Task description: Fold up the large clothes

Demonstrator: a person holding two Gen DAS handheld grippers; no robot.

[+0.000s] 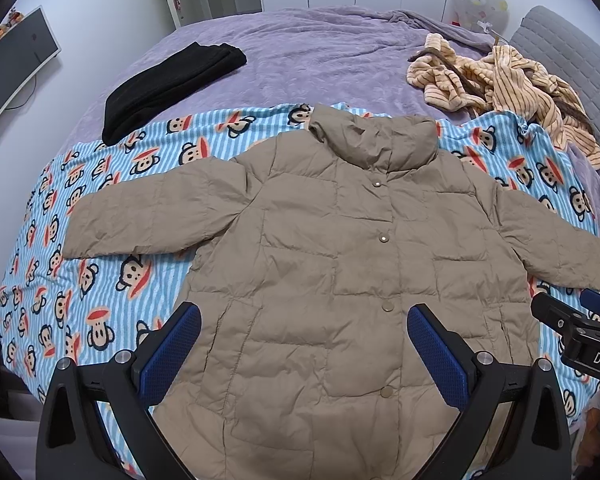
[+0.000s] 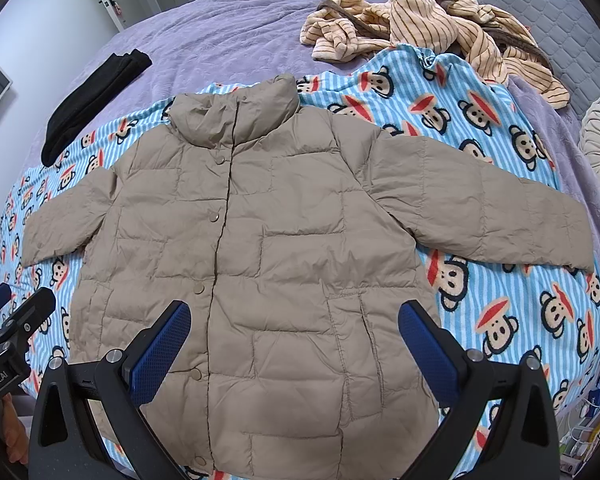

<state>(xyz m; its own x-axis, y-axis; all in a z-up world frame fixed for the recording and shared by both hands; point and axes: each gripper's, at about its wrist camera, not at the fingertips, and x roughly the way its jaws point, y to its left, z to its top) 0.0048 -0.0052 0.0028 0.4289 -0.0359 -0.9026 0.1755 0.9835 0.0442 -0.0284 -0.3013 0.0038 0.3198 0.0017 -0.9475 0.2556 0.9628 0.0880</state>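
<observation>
Left tool (image 1: 304, 344) and right tool (image 2: 294, 344) spread wide, poised over flat jacket (image 1: 340, 260)

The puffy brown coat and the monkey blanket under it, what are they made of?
The coat looks like thin, smooth woven shell fabric, perhaps nylon, with soft filling: stitched squares puff up, fine crinkles catch light, round snaps close it. The monkey blanket looks like soft fleece or terry: matte, slightly fuzzy, with printed stripes. Neither can be told for sure.
</observation>
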